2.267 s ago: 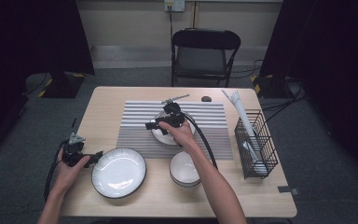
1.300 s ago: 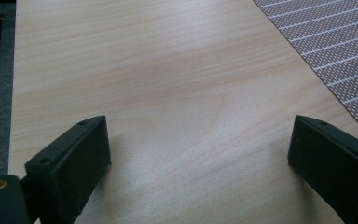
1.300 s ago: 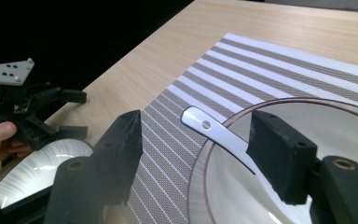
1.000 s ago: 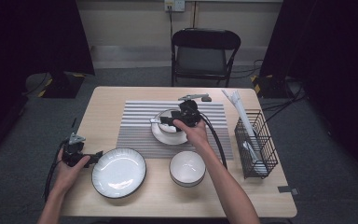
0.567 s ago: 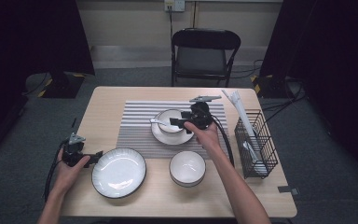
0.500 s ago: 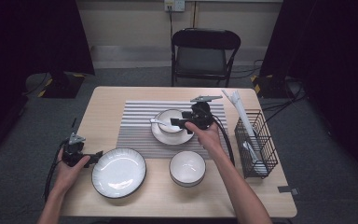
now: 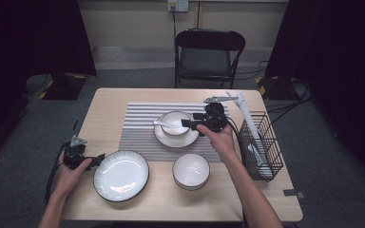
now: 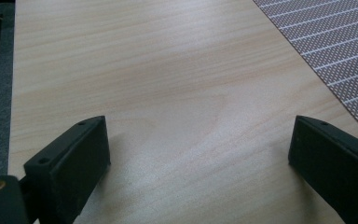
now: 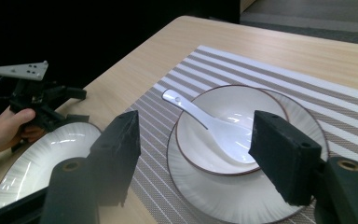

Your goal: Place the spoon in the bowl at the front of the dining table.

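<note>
While nothing on the table carries a readable brand, label or word, the layout is plain enough. Nearest the person, the left gripper (image 7: pixel 96 156) rests on bare wood at the table's left edge, jaws spread wide with nothing between them, just beside a large white plate (image 7: pixel 121 175). A second bowl (image 7: pixel 191 171) sits near the front edge. Farther back, on the striped placemat (image 7: pixel 140 128), a white spoon (image 7: pixel 164 125) lies in a bowl (image 7: pixel 174 122) set on a saucer (image 7: pixel 164 137). The right gripper (image 7: pixel 185 123) hovers at that bowl's right rim, jaws apart and empty. A wire basket (image 7: pixel 265 146) stands at the right; a folding chair (image 7: pixel 210 50) is beyond the table.
</note>
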Demonstrator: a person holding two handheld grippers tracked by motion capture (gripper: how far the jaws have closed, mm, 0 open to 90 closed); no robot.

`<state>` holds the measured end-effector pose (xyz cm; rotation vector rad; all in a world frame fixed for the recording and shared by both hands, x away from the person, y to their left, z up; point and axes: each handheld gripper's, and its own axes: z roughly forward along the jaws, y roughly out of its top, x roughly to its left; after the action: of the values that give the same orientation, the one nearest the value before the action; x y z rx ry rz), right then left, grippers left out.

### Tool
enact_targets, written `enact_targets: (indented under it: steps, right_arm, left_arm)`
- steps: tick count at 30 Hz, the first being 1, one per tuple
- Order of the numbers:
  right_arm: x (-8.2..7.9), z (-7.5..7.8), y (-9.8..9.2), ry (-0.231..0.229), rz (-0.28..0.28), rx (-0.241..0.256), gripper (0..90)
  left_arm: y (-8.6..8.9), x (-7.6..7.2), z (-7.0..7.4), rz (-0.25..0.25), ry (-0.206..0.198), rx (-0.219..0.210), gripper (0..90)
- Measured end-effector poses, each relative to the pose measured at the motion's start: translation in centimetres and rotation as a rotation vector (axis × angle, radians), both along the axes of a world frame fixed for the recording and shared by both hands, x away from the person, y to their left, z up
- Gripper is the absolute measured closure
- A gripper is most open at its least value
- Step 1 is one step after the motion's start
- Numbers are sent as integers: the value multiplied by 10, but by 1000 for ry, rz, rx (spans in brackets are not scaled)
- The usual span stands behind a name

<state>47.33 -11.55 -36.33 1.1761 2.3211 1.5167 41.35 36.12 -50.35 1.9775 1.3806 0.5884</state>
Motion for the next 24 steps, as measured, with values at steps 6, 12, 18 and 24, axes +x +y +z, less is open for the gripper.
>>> enact_targets:
  steps: [6, 12, 18, 24]
  right_arm:
    - [-3, 5, -6, -20, -34, -18, 319]
    - [-9, 13, -18, -43, -74, -25, 315]
    - [-12, 17, -37, -28, -114, -22, 327]
    - [-18, 23, -56, -29, -138, -2, 395]
  left_arm:
    - [0, 0, 0, 0, 1, 2, 49]
    - [0, 0, 0, 2, 0, -1, 49]
    - [-1, -1, 0, 11, 1, 0, 50]
    - [-1, -1, 0, 11, 1, 0, 50]
